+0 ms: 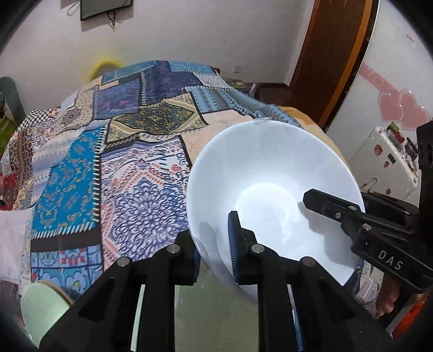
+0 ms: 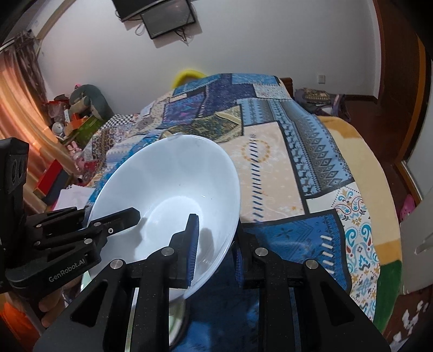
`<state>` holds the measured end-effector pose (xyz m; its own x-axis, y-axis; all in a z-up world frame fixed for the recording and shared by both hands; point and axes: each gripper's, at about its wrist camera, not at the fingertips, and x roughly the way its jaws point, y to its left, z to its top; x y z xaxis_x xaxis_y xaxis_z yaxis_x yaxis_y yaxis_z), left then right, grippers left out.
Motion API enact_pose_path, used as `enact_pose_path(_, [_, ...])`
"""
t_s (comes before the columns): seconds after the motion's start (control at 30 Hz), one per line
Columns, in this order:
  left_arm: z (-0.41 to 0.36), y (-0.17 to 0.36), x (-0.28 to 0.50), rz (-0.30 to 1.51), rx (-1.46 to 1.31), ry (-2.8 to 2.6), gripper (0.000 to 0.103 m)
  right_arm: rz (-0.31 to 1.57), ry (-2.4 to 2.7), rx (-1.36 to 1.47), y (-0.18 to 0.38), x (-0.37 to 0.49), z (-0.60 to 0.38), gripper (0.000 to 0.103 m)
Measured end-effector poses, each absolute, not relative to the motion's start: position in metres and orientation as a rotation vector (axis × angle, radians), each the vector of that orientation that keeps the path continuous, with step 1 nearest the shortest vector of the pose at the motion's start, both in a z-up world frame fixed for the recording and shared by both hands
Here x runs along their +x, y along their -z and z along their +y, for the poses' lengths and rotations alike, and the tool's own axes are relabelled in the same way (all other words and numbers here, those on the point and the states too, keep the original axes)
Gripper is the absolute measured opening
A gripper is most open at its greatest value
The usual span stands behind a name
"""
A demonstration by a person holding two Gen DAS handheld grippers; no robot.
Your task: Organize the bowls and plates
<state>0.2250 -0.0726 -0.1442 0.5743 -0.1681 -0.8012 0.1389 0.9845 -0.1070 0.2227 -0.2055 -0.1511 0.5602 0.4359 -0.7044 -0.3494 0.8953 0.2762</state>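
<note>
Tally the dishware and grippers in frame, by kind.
White bowl: 1, its rim between the jaws of both grippers
Pale green dish, only an edge showing at lower left of the left wrist view: 1
Grippers: 2, left gripper and right gripper
Total: 4

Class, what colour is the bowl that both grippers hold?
White; the bowl shows best in the right wrist view.

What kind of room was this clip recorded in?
Most likely a bedroom in a home. A bed under a patchwork bedspread fills the view, a screen hangs on the wall, and soft toys and boxes are piled by the curtain. Both grippers hold a white bowl over it.
</note>
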Motion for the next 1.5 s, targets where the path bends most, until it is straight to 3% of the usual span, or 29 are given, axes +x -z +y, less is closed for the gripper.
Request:
enact_pose_path(0.8, [0.044, 0.114, 0.111, 0.829, -0.148, 0.06, 0.017, 0.815, -0.629, 0.095, 0.138, 0.166, -0.104, 0.021])
enact_pose_path(1.5, [0.155, 0.135, 0.042, 0.837, -0.233, -0.105, 0.017, 0.888, -0.789, 0.065, 0.168, 0.13, 0.001, 0.021])
